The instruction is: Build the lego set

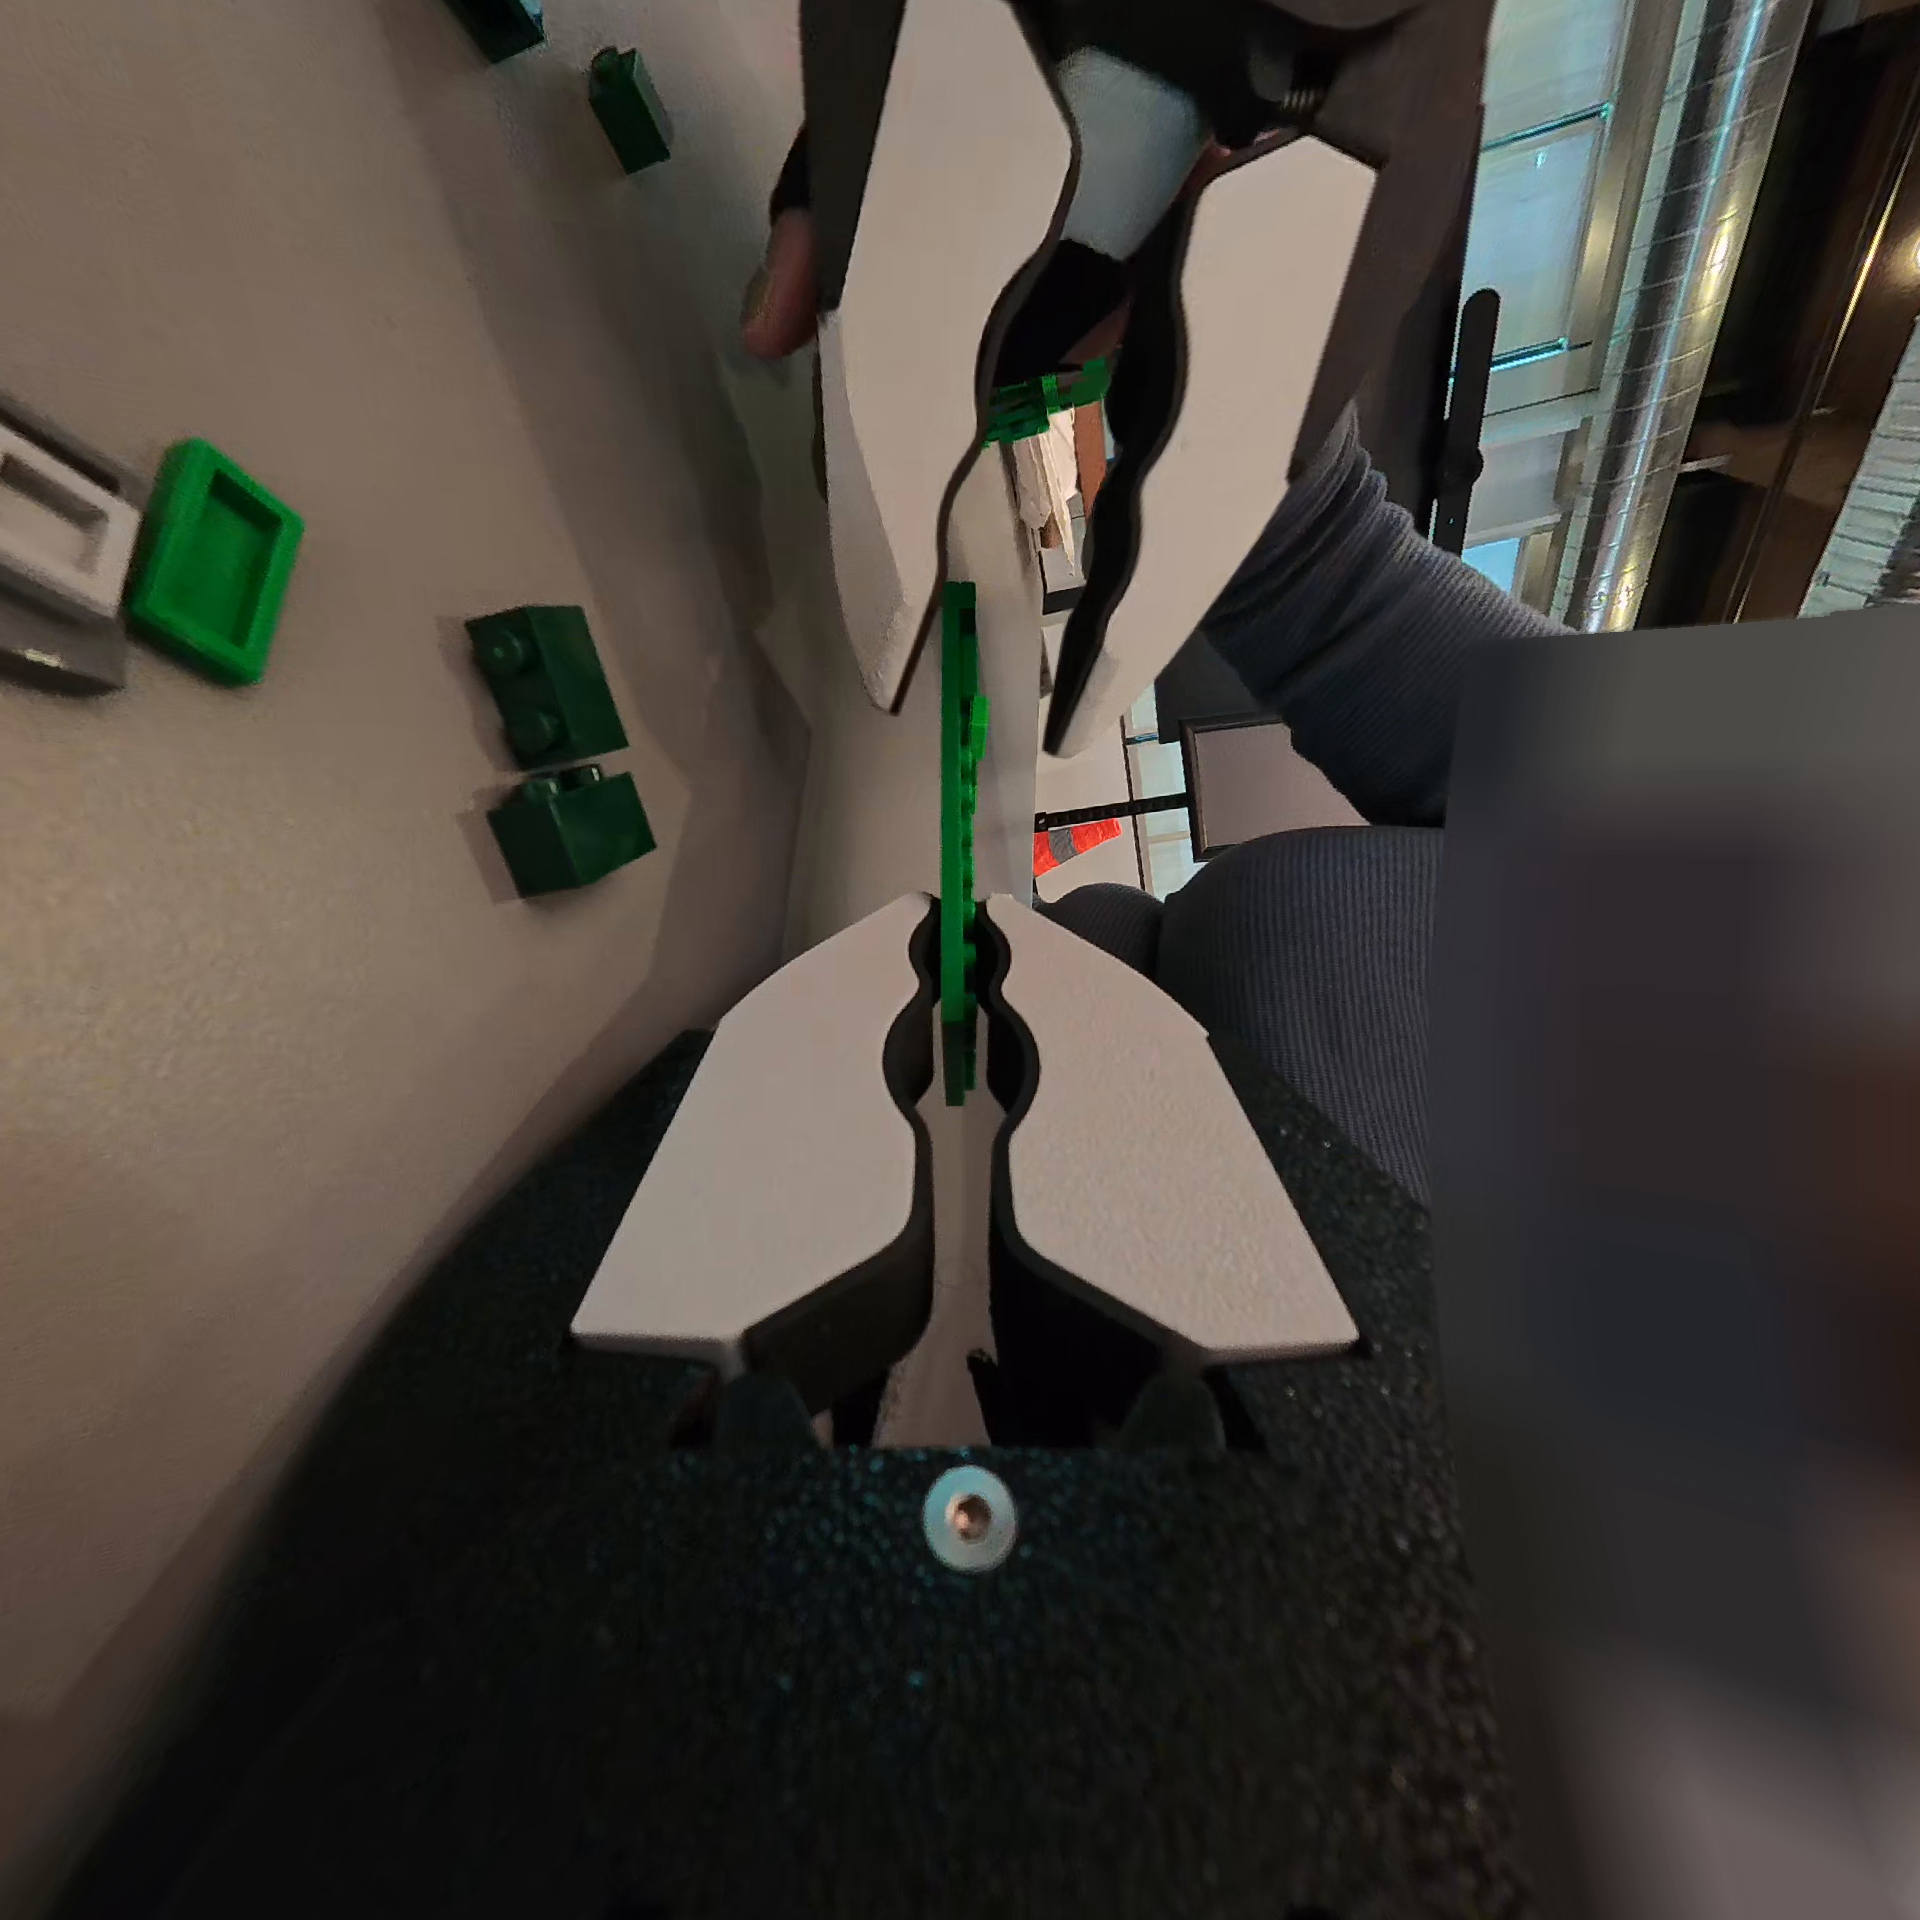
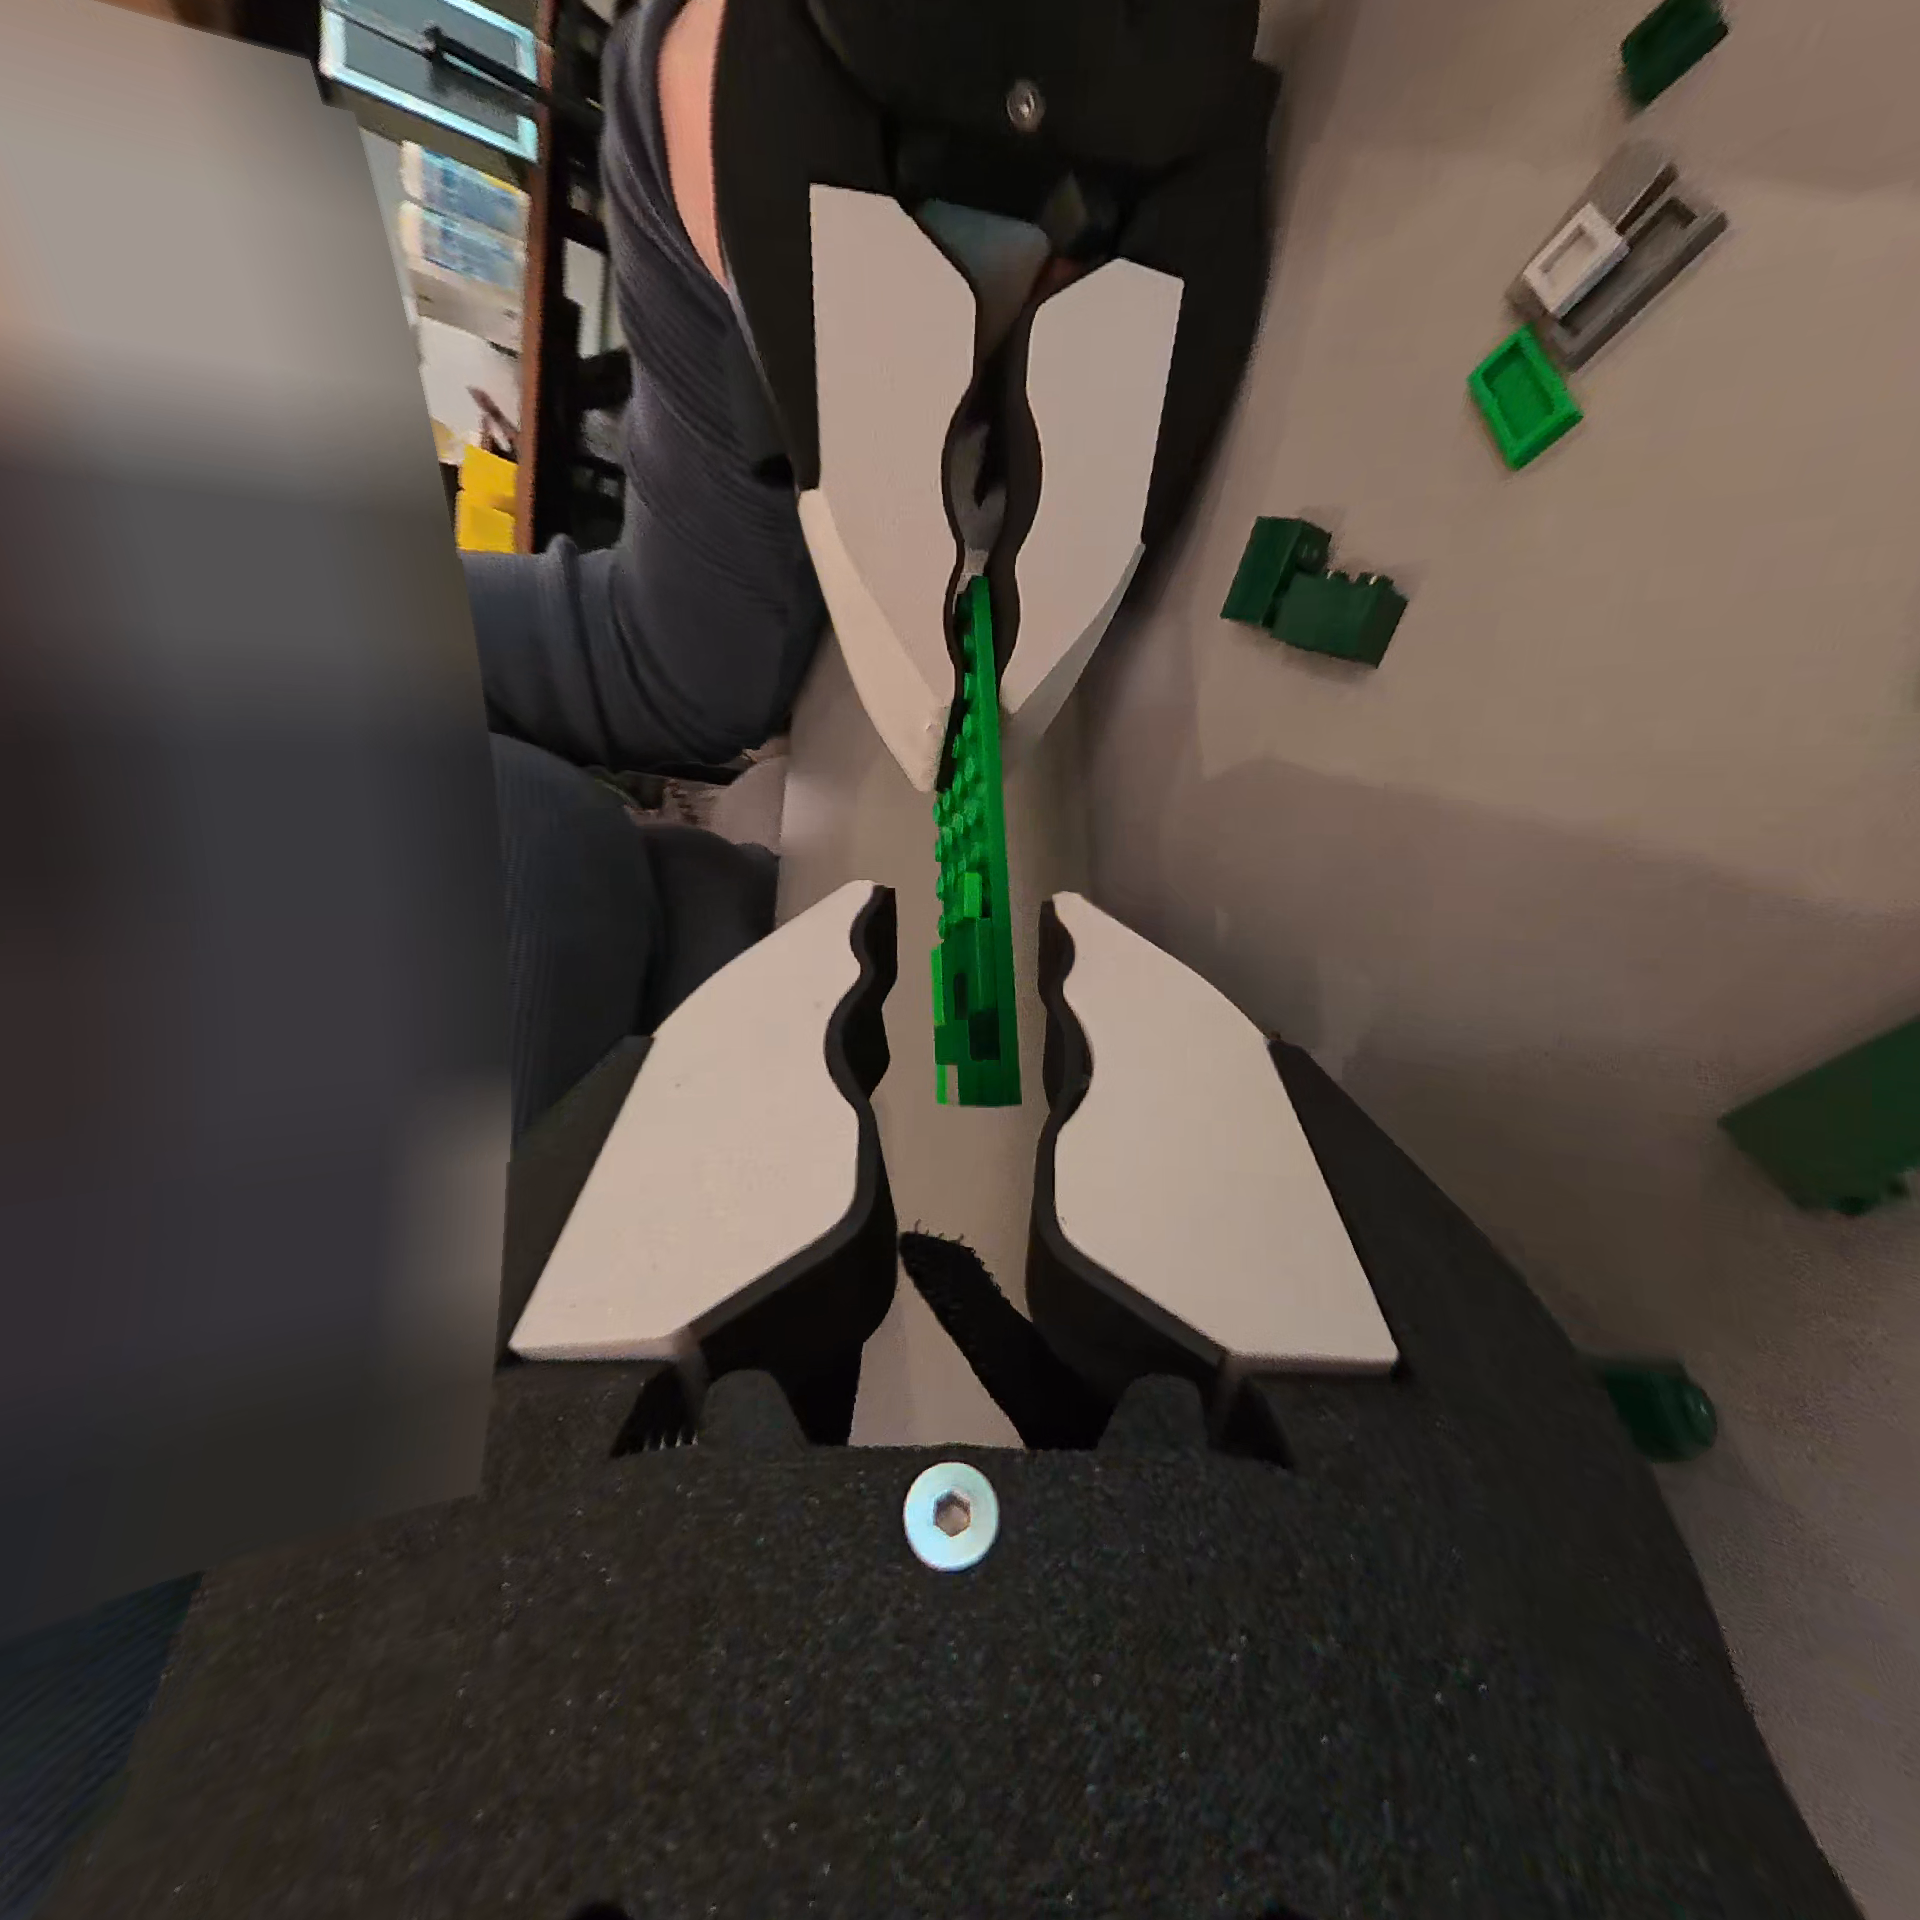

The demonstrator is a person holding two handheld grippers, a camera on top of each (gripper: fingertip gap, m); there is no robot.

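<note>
Above the beige worktop [image 1: 260, 987], your left hand-held gripper [image 1: 961, 914] is clenching the green studded plate [image 1: 958, 748]; your right hand-held gripper [image 2: 966, 904] is straddling its far end, released.

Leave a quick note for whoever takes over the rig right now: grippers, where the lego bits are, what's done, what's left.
Left gripper: shut on one end of the green plate, held edge-on off the table.
Right gripper: open, fingers either side of the plate's other end, apart from it.
Done: a few small green pieces already sit on the plate.
Left: dark green bricks and a green tray lie loose on the table.
</note>
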